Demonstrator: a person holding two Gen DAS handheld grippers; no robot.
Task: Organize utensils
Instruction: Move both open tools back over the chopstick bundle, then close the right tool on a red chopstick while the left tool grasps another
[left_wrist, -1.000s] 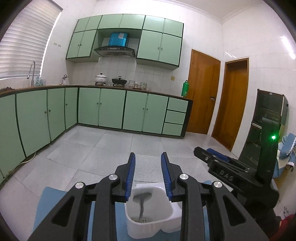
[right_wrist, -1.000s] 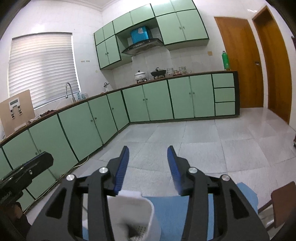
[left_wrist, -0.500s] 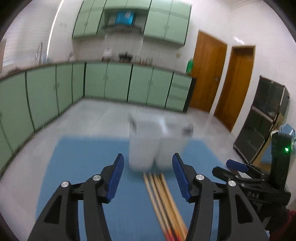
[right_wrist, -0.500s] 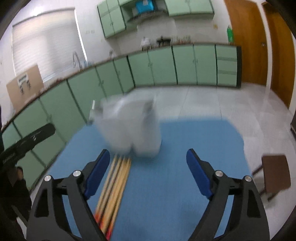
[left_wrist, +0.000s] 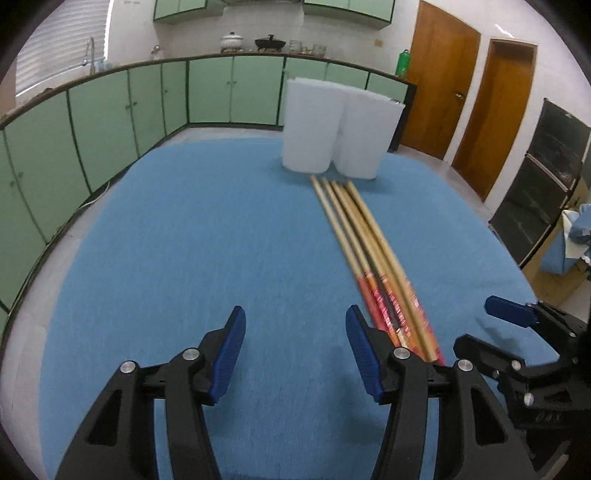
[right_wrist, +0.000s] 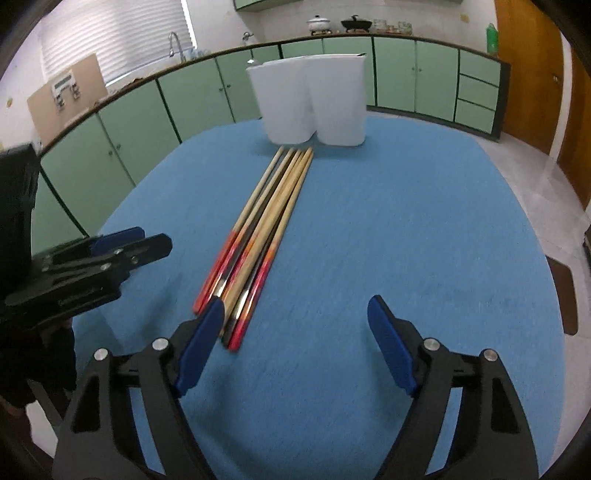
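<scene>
Several wooden chopsticks (left_wrist: 364, 240) with red ends lie side by side on the blue mat (left_wrist: 184, 240), pointing at a white two-cup utensil holder (left_wrist: 338, 129) at the mat's far edge. My left gripper (left_wrist: 295, 332) is open and empty, just left of their red ends. My right gripper (right_wrist: 295, 321) is open and empty, just right of the chopsticks (right_wrist: 266, 221) in its view, with the holder (right_wrist: 310, 99) beyond. Each gripper shows at the edge of the other's view, the right one (left_wrist: 517, 332) and the left one (right_wrist: 110, 247).
The blue mat (right_wrist: 406, 221) covers a table. Green kitchen cabinets (left_wrist: 110, 110) line the far wall, wooden doors (left_wrist: 443, 81) stand at the right, and a dark appliance (left_wrist: 546, 177) is beside the table. A brown stool (right_wrist: 565, 295) stands off the table's right edge.
Both grippers pulled back and tilted down from over the holder to the mat's near side. Both jaws opened wider. The chopsticks came into view.
</scene>
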